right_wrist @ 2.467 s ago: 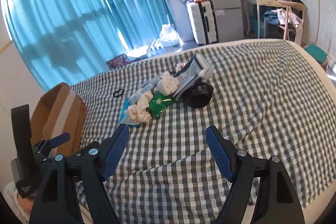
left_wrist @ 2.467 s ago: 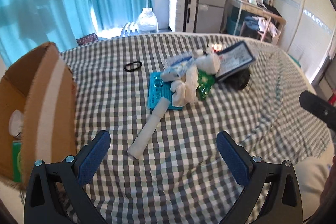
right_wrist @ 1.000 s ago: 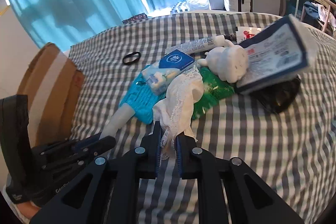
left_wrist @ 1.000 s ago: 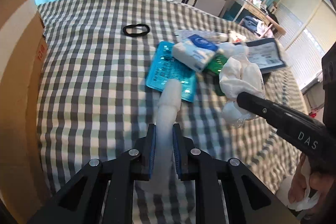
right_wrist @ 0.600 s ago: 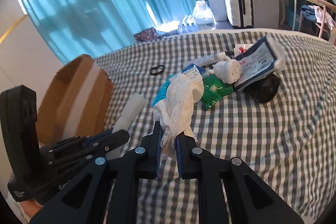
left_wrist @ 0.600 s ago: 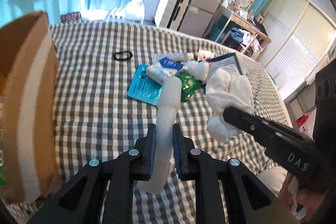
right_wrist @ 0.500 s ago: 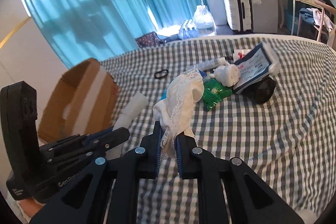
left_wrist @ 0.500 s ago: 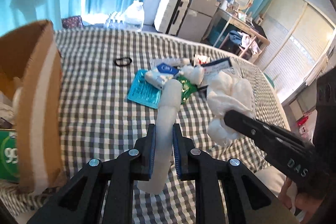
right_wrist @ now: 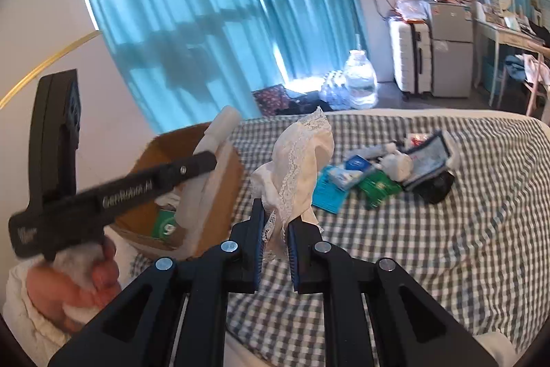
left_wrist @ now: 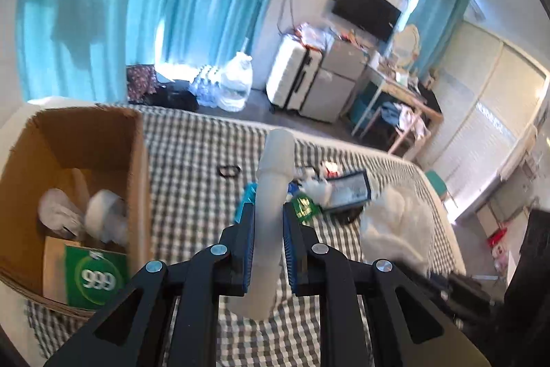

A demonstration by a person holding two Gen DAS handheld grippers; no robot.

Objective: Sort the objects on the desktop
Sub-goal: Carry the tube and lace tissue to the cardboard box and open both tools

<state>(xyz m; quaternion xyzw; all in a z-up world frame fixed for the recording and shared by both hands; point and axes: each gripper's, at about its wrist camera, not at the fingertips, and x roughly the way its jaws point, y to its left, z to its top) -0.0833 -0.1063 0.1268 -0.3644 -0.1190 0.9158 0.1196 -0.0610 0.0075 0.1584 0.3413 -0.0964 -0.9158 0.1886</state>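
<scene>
White tube sits clamped in my left tool, held in the air beside the open cardboard box. My right tool is clamped on a lace cloth, above the checked bed where the remaining pile lies.

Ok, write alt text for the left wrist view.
The left gripper is shut on a white tube, held above a checked bedspread. An open cardboard box sits to the left, with a pile of small items beyond.
</scene>
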